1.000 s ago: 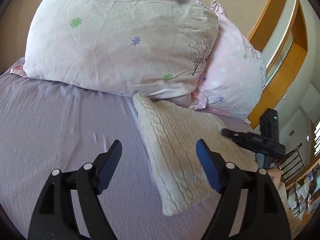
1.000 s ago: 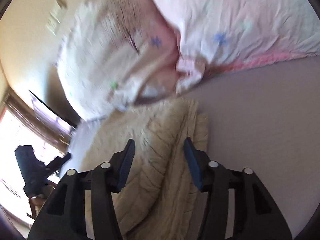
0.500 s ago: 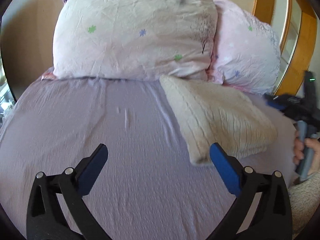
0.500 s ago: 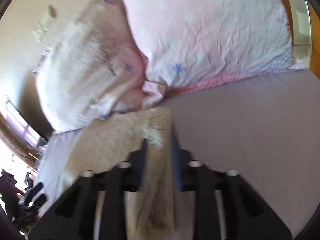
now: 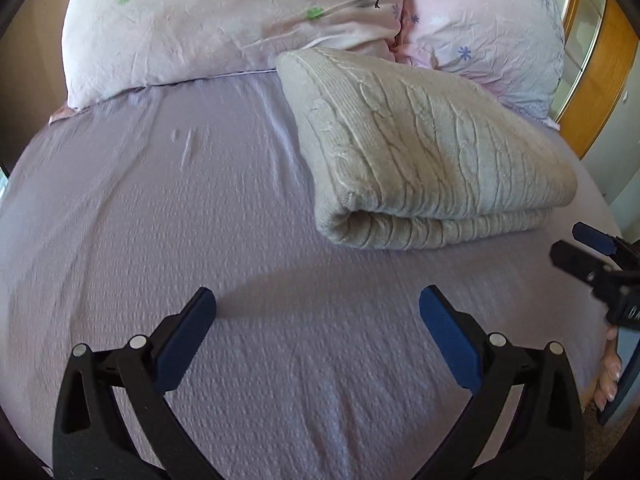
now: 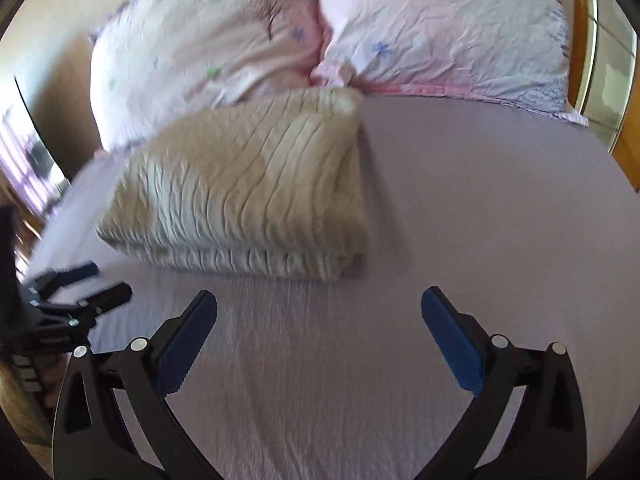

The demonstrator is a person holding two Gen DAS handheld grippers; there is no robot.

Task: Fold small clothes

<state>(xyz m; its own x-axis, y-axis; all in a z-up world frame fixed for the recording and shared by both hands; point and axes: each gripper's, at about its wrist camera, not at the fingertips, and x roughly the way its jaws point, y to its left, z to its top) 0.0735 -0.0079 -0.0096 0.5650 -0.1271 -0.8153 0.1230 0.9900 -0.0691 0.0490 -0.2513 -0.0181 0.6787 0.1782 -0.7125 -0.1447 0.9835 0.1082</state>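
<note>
A cream cable-knit sweater [image 5: 424, 148] lies folded in a thick rectangle on the lilac bed sheet [image 5: 160, 216], its far end against the pillows. It also shows in the right wrist view [image 6: 248, 188]. My left gripper [image 5: 318, 320] is open and empty, hovering over bare sheet in front of the sweater. My right gripper [image 6: 319, 320] is open and empty too, over the sheet in front of the sweater. The right gripper shows at the right edge of the left wrist view [image 5: 592, 256]. The left gripper shows at the left edge of the right wrist view [image 6: 76, 296].
Two pale pink flowered pillows [image 5: 224, 20] [image 5: 492, 20] lean at the head of the bed. A wooden frame [image 5: 600, 80] stands to the right. Lilac sheet [image 6: 480, 208] spreads around the sweater.
Both grippers have pulled back from the sweater toward the near side of the bed. The right gripper, shut around the sweater's edge half a second ago, has let go and opened wide.
</note>
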